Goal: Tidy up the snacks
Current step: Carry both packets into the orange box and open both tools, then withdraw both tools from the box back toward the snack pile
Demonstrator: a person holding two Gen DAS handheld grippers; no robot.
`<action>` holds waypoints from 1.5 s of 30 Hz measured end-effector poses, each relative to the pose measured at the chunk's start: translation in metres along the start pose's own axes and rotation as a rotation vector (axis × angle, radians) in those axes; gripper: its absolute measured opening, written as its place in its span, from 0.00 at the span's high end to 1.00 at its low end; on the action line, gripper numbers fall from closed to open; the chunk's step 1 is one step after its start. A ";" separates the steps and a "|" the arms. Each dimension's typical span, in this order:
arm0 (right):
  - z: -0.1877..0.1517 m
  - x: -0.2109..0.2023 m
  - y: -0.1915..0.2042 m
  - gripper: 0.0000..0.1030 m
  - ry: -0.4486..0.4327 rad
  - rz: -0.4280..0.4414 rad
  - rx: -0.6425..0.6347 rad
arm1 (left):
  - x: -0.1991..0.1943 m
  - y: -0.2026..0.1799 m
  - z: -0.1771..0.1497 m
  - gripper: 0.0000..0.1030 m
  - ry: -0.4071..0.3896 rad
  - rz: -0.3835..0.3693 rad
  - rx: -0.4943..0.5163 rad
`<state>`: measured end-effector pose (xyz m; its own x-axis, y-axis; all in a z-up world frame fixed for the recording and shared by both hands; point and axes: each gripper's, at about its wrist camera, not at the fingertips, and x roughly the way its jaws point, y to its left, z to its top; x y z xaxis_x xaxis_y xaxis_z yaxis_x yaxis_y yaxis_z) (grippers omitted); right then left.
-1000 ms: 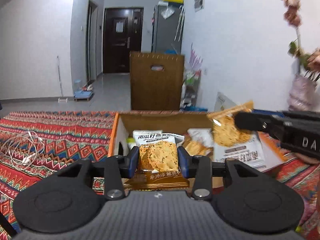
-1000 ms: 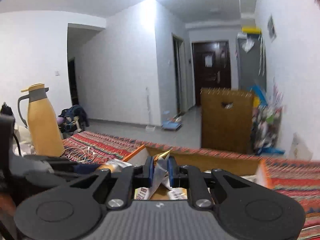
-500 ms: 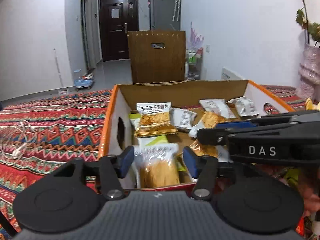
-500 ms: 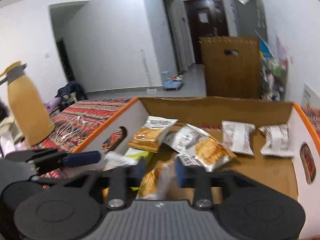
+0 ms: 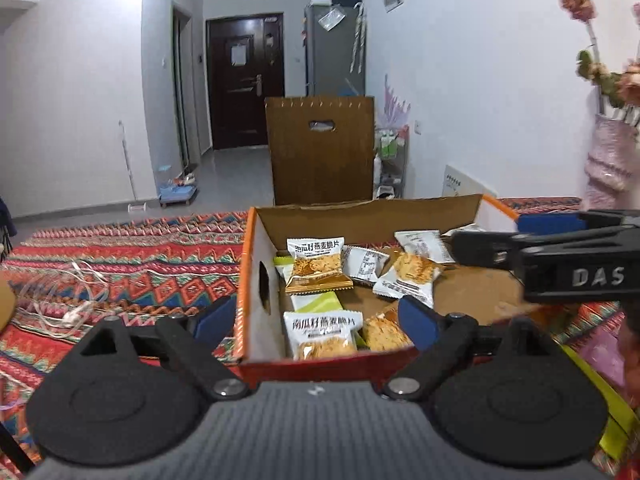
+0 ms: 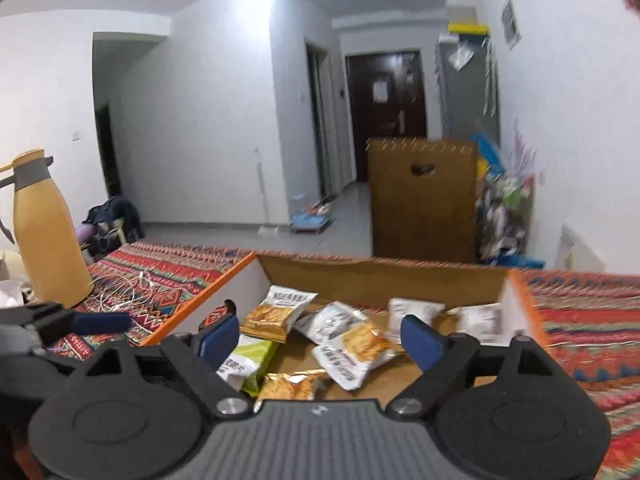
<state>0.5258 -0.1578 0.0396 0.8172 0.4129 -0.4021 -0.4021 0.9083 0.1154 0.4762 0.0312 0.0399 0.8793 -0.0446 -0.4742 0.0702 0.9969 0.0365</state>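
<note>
An open cardboard box (image 5: 256,272) with orange rims stands on the patterned cloth and holds several snack packets. A white and gold oat-crisp packet (image 5: 322,334) lies at its near edge, another (image 5: 318,268) further in. My left gripper (image 5: 316,322) is open and empty just in front of the box's near wall. My right gripper (image 6: 320,338) is open and empty above the box (image 6: 520,300), over a gold packet (image 6: 290,388) and a white packet (image 6: 354,354). The right gripper also shows in the left wrist view (image 5: 560,256), at the box's right side.
A yellow thermos (image 6: 44,232) and a coil of white cable (image 6: 120,292) sit on the cloth left of the box. A pink vase with flowers (image 5: 608,160) stands at the right. A brown cabinet (image 5: 320,148) stands behind the table.
Both grippers opened and let their snack packets drop into the box. Both then drew back and up from the box.
</note>
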 end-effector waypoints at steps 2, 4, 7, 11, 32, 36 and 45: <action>-0.003 -0.024 0.001 0.15 -0.007 -0.024 -0.020 | -0.023 0.001 -0.003 0.09 -0.020 0.015 0.005; -0.008 -0.050 0.004 0.14 -0.024 -0.049 -0.045 | -0.047 0.002 -0.006 0.09 -0.045 0.010 -0.002; -0.017 -0.085 0.010 0.10 -0.044 -0.080 -0.076 | -0.084 0.002 -0.012 0.06 -0.085 -0.001 -0.029; -0.033 -0.131 0.020 0.05 -0.058 -0.096 -0.098 | -0.134 -0.002 -0.028 0.04 -0.130 -0.006 -0.054; -0.166 -0.294 0.088 0.00 0.045 -0.150 -0.040 | -0.282 -0.020 -0.155 0.02 0.002 -0.016 -0.165; -0.178 -0.305 0.094 0.00 0.055 -0.143 -0.036 | -0.287 -0.021 -0.165 0.02 0.028 -0.011 -0.162; -0.180 -0.303 0.101 0.00 0.069 -0.126 -0.053 | -0.292 -0.016 -0.170 0.02 0.026 0.005 -0.168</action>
<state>0.1629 -0.2029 0.0096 0.8332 0.2881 -0.4720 -0.3205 0.9472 0.0125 0.1384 0.0393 0.0286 0.8666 -0.0404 -0.4974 -0.0156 0.9940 -0.1078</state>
